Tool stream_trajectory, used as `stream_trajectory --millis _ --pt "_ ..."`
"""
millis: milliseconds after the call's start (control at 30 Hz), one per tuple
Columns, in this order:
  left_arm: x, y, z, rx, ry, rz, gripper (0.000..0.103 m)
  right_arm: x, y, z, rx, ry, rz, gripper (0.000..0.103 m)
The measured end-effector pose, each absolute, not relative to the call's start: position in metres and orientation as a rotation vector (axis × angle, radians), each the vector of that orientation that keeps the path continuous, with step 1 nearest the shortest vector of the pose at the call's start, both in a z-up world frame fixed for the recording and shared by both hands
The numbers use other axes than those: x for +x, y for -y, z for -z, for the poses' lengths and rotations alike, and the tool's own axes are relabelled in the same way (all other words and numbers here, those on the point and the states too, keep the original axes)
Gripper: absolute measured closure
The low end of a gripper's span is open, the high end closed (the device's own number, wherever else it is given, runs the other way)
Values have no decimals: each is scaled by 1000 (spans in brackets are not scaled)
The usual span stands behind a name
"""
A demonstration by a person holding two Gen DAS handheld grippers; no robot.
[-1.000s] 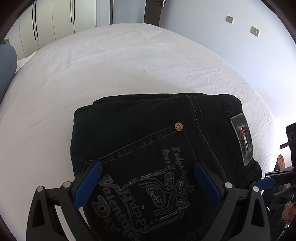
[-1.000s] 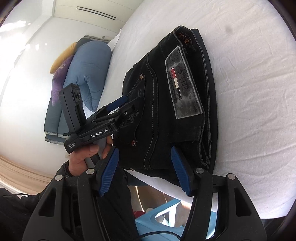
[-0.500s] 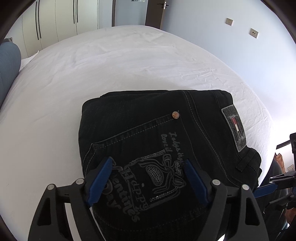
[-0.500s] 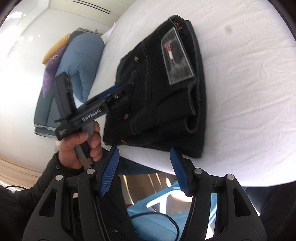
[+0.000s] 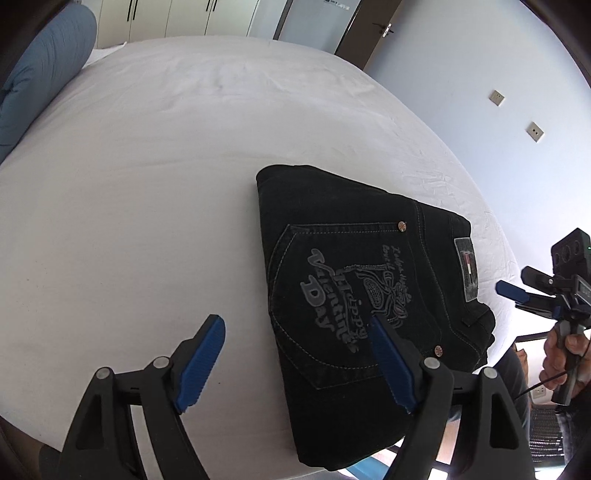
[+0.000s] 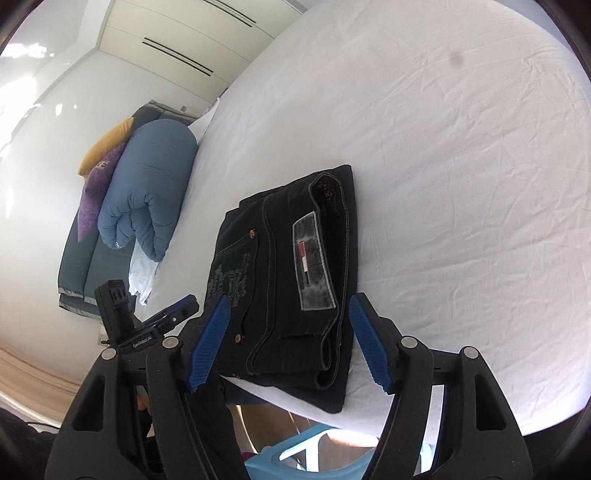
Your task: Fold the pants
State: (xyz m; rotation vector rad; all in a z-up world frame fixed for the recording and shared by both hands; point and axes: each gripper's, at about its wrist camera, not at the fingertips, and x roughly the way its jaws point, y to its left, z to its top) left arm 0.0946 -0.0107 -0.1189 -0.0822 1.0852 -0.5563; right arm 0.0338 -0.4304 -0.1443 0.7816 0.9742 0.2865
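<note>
White sheets cover the bed (image 5: 155, 155) where our folded black pants (image 5: 354, 280) lie at the near edge. Both our left tongs (image 5: 295, 363) and right tongs (image 6: 288, 341) gape wide, holding nothing. Only the right view shows the blue duvet (image 6: 147, 192), purple cushion (image 6: 94, 195) and plastic stool (image 6: 317, 458); the left shows a door (image 5: 369, 33).

Folded black pants (image 6: 295, 280) lie mid-frame on the white bed (image 6: 443, 147); right gripper (image 6: 290, 339) jaws spread, empty, at the bottom.
</note>
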Motion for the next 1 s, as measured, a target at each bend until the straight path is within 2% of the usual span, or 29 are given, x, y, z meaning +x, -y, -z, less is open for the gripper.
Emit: stream_trajectory --millis 267,433,500,567,600,633,700,767,1000 --pt "117 23 144 -140 -1196 616 21 83 431 196 818 -1130 -244 37" --pt "119 30 152 -118 -1221 627 22 102 430 207 868 -1122 -255 37" --pt "118 35 151 -95 -1230 637 27 111 425 209 868 -1122 -278 37" --pt "117 39 150 -83 -1246 648 40 120 418 212 852 -1133 -290 37" --pt "117 40 149 -80 -1253 647 41 123 414 212 837 -1137 -293 38" --pt "117 42 149 -73 -1258 641 43 125 411 211 821 -1140 -301 40" --pt "117 45 148 -74 -1267 642 49 123 401 208 782 -1154 -288 57" --pt "116 46 148 -81 -1272 641 55 124 395 209 740 -1170 -264 70" --pt "113 51 138 -86 -1250 638 77 121 380 190 601 -1141 -238 85"
